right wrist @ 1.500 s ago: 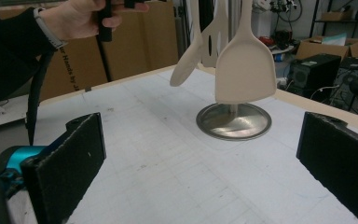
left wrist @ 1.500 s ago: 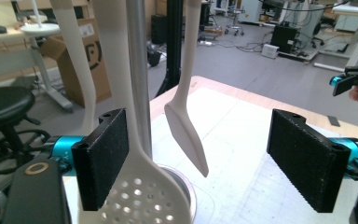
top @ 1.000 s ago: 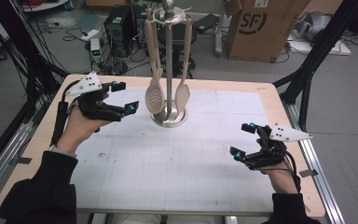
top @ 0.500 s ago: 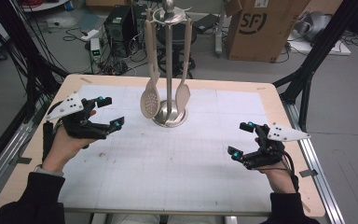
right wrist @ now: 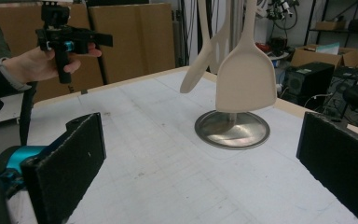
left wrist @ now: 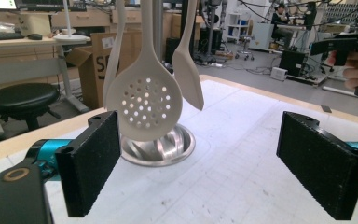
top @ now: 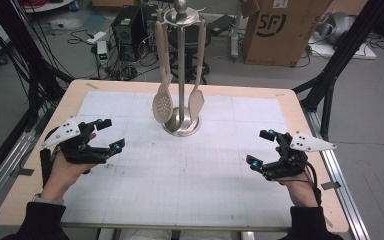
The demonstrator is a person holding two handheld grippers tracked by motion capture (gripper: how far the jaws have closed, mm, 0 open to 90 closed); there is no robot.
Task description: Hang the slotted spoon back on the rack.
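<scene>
Work in hand: utensils hanging on a metal stand, upper centre of the high view, on the tabletop.
Utensils: a slotted spoon hangs at the stand's left, a plain spoon at its right; a flat spatula shows at centre right of the right gripper view. All three hang free above the round base.
Left hand-held gripper: lower left of the high view, jaws wide apart, holding nothing, well apart from the stand.
Right hand-held gripper: lower right of the high view, jaws likewise spread and empty, well apart from the stand.
Progress: judging from this, either nothing has been taken off yet or everything is already hung; no utensil lies on the tabletop. Which of the two cannot be told.
Left to do: if removal is meant, all of it.
Writing: "SF" on a cardboard box, upper right of the high view; nothing more is readable.
</scene>
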